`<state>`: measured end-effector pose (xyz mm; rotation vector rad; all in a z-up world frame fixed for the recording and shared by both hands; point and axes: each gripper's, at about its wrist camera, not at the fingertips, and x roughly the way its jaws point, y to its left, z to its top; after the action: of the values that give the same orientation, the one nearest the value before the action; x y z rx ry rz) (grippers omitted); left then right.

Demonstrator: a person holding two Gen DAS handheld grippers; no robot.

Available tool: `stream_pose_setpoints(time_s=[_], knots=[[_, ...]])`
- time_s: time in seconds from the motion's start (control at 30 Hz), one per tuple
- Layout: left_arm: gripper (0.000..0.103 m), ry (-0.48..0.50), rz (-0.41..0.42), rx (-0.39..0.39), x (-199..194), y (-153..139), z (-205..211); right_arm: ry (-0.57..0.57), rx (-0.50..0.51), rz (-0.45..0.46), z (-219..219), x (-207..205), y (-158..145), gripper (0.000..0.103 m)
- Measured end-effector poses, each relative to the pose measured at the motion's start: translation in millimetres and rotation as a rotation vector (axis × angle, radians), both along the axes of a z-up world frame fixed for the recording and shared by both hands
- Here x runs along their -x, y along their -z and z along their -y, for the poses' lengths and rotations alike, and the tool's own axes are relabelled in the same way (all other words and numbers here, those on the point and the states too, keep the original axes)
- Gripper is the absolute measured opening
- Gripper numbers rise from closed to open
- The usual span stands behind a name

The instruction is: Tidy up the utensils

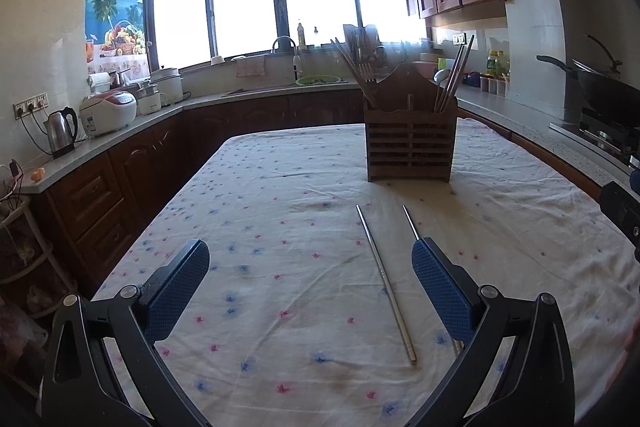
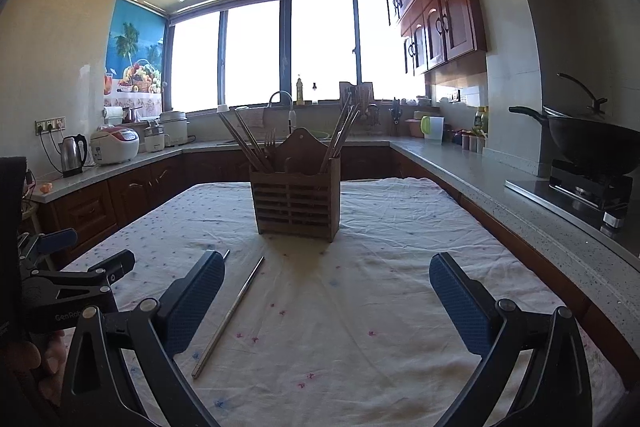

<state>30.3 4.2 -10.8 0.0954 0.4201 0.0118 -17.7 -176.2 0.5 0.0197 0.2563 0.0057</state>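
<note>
Two metal chopsticks lie on the flowered tablecloth (image 1: 280, 187). One chopstick (image 1: 386, 285) rests between the fingers of my open left gripper (image 1: 310, 249). The second chopstick (image 1: 410, 223) is mostly hidden behind that gripper's right finger. Further back stands a slatted wooden utensil holder (image 1: 410, 147) with wooden chopsticks and a fork on its left side and metal chopsticks on its right. In the right wrist view, my open right gripper (image 2: 327, 259) hovers empty above the cloth. The chopstick (image 2: 228, 315) lies just inside its left finger, and the holder (image 2: 296, 203) stands straight ahead.
Counters wrap around the table: a kettle (image 1: 60, 131) and rice cookers on the left, a sink (image 1: 316, 81) under the window, a wok on the stove (image 2: 592, 147) at the right. My left gripper (image 2: 72, 279) shows at the right wrist view's left edge.
</note>
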Motion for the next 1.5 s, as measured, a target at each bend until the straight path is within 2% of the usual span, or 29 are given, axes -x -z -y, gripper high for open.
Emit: stream_pose_setpoints(time_s=[0.67,1.3,1.5], knots=[[0.103,0.001,0.046,0.004,13.8,1.6,-1.4,-0.008,0.011,-0.015,-1.6,1.7,15.0,0.103],[0.103,0.014,0.047,-0.001,16.1,1.8,2.2,-0.017,0.01,-0.017,-2.9,2.1,17.8,0.103],[0.103,0.031,0.025,0.008,13.5,1.8,1.9,-0.02,0.013,-0.024,-3.9,1.5,18.1,0.103]])
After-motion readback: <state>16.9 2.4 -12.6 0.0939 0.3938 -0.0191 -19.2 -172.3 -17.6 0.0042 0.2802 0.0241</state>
